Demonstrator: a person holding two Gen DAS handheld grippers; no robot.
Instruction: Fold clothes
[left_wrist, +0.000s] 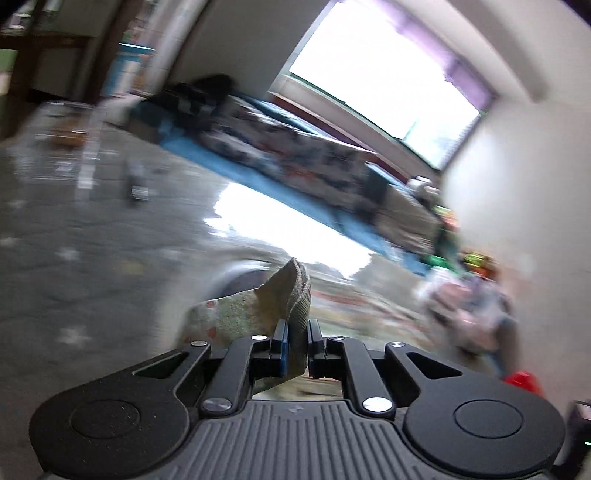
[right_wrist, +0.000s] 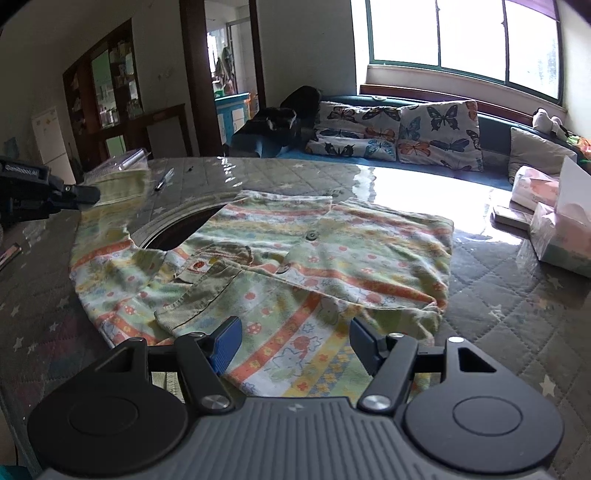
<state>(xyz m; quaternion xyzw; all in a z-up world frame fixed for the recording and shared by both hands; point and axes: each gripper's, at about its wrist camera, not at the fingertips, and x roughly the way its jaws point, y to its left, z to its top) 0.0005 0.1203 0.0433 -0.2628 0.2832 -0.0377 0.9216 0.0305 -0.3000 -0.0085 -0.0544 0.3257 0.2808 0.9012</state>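
A small patterned shirt (right_wrist: 295, 266) with orange, green and yellow stripes lies spread on the quilted table cover (right_wrist: 517, 314). My right gripper (right_wrist: 295, 341) stands open just above the shirt's near hem, blue pads apart. At the far left of the right wrist view my left gripper (right_wrist: 92, 195) holds a sleeve lifted off the table. In the blurred left wrist view, my left gripper (left_wrist: 296, 341) is shut on a fold of the shirt's cloth (left_wrist: 284, 295), whose ribbed edge sticks up between the fingers.
A glossy plastic sheet covers the table. Tissue boxes (right_wrist: 557, 229) and a phone sit at the right edge, a pen (right_wrist: 164, 179) at the back left. A round dark opening (right_wrist: 181, 229) shows beside the shirt. A sofa with butterfly cushions (right_wrist: 436, 133) stands behind.
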